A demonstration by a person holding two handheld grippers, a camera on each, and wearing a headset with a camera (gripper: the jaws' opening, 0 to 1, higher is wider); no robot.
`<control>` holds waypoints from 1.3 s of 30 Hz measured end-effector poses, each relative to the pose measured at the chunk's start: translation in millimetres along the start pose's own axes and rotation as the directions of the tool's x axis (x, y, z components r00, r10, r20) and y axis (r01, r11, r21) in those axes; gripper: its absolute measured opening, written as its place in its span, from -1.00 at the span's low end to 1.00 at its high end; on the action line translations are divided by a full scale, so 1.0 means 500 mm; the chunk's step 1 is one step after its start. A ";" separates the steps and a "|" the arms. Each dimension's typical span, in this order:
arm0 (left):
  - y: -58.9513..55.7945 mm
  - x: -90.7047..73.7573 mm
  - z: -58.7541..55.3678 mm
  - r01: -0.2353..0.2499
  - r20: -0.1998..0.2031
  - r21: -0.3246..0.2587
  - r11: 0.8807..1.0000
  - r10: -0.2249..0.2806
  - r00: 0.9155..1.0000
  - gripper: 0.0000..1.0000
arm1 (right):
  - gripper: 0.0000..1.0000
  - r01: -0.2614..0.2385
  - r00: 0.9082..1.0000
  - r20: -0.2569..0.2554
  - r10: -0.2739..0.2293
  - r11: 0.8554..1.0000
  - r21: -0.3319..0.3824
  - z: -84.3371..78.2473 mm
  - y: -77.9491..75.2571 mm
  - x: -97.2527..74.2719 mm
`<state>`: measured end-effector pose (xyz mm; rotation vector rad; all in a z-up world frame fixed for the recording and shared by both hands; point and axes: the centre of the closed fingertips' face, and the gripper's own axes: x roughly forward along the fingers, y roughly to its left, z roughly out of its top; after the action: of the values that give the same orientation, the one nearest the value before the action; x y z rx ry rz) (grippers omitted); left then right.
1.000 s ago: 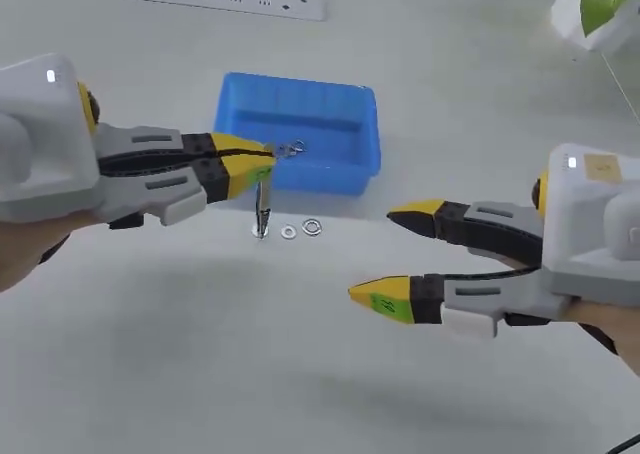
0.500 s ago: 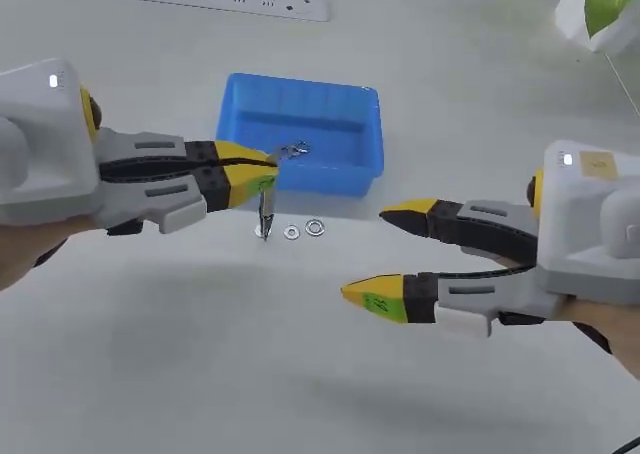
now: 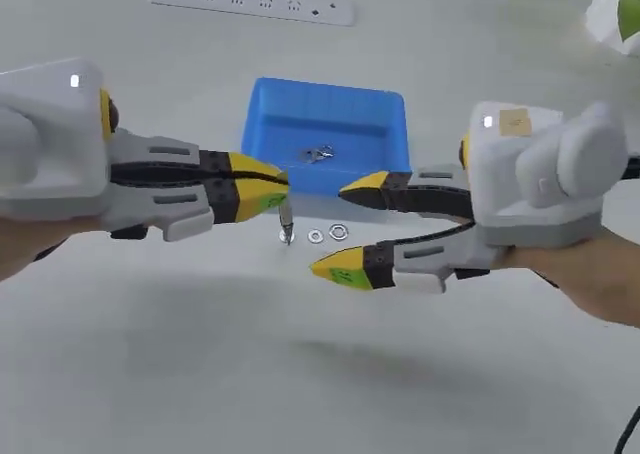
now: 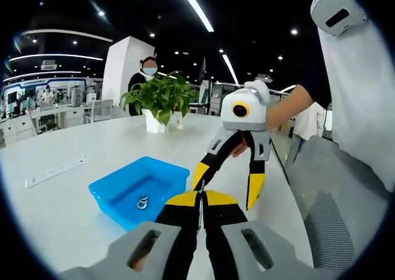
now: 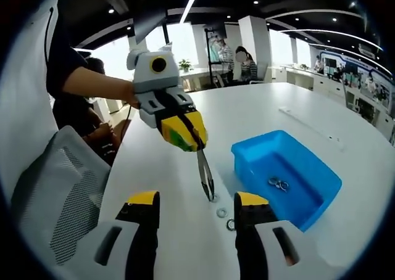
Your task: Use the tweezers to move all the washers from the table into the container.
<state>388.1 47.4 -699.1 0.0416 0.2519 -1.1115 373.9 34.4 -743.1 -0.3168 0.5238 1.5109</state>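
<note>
- Slim metal tweezers: clamped in the closed left gripper, pointing down, tips near the desk.
- Two washers: flat on the desk, beside the tweezers' tips, between the right gripper's spread jaws.
- Blue container: beyond both grippers, holding a metal cluster.

We see a white power strip lying along the far side of the table, well apart from a potted plant (green leaves, white pot). A grey mesh chair stands beside the table, under long ceiling lights.
</note>
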 end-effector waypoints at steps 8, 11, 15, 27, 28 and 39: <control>-0.006 0.002 -0.001 0.022 -0.025 0.011 1.000 -0.022 0.999 -0.90 | -0.16 -0.102 0.993 -0.058 0.099 0.994 -0.051 0.000 0.005 0.058; -0.010 0.001 -0.002 0.033 -0.034 0.015 0.999 -0.032 0.999 -0.90 | -0.25 -0.121 0.989 -0.093 0.113 0.989 -0.086 -0.005 0.002 0.068; -0.016 0.002 -0.004 0.051 -0.051 0.025 0.998 -0.049 0.997 -0.90 | -0.38 -0.149 0.984 -0.113 0.137 0.983 -0.107 -0.002 0.002 0.081; -0.027 0.002 -0.008 0.072 -0.082 0.040 0.997 -0.069 0.994 -0.89 | -0.73 -0.150 0.982 -0.144 0.125 0.972 -0.179 -0.004 -0.003 0.092; -0.027 0.003 -0.008 0.070 -0.086 0.041 0.997 -0.067 0.994 -0.89 | -0.74 -0.152 0.981 -0.144 0.127 0.972 -0.179 -0.005 -0.004 0.093; -0.028 0.009 -0.007 0.038 -0.126 0.031 0.999 -0.034 0.991 -0.87 | -0.80 -0.107 0.988 -0.139 0.071 0.955 -0.278 -0.010 -0.008 0.090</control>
<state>377.1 37.9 -702.4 0.1371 0.3477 -1.1502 376.5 70.2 -770.8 -0.6241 0.4245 1.6640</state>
